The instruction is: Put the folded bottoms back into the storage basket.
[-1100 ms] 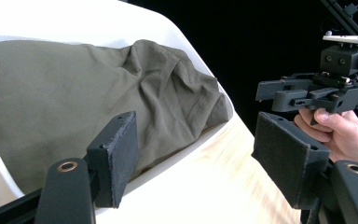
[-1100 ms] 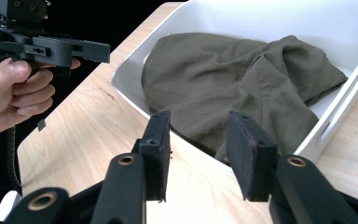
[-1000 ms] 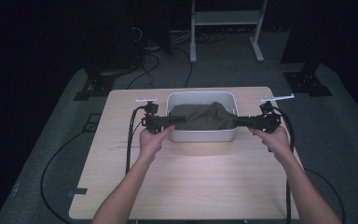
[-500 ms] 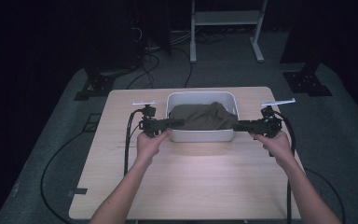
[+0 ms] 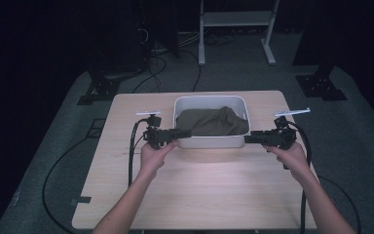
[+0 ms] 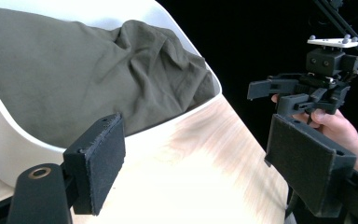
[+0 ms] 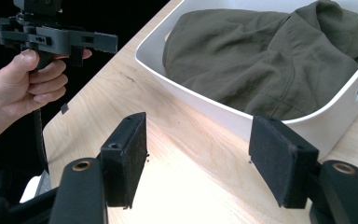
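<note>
a white tub (image 5: 209,141) sits in the middle of the far half of the wooden table (image 5: 199,190). a dark green cloth (image 5: 213,122) lies bunched up inside it.

from the high view, the left gripper (image 5: 184,132) is at the tub's left wall and the right gripper (image 5: 247,139) is at its right wall. each one is in a hand, and both point in at the tub. from up there you cannot tell how far the jaws are apart.

the left gripper view shows it better. the left gripper (image 6: 193,156) has its jaws wide, with bare table between them and the tub just beside one pad. the cloth (image 6: 88,79) heaps up over the tub's rim (image 6: 205,100).

the right gripper view shows the right gripper (image 7: 198,161) wide too, with nothing between its pads. the tub's corner (image 7: 307,126) is near one pad. both sets of jaws have just been opening. this view also shows a seam on the cloth (image 7: 265,56).
</note>
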Demonstrator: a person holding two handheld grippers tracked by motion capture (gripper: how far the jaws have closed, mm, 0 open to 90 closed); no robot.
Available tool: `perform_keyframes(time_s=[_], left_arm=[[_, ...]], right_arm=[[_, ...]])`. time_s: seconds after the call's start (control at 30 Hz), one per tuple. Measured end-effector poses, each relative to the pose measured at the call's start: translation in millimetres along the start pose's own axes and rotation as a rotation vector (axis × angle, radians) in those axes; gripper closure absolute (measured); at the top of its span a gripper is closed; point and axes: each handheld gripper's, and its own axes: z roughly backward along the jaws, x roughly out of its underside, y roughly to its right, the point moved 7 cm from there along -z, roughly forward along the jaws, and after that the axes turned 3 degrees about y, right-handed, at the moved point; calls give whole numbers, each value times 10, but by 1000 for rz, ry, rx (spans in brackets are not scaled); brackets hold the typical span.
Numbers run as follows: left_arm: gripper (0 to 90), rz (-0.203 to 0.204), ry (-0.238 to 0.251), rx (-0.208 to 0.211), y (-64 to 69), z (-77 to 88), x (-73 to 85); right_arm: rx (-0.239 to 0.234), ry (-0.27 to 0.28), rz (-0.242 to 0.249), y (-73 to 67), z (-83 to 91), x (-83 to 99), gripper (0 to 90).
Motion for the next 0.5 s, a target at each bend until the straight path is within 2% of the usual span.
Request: perform_keyframes(time_s=[0.17, 0.5], left_arm=[[183, -14, 6, 15, 40, 57, 38], [166, -6, 17, 36, 83, 139, 151]], right_arm=[[-6, 4, 2, -19, 20, 51, 349], [-16, 11, -2, -54, 61, 131, 320]])
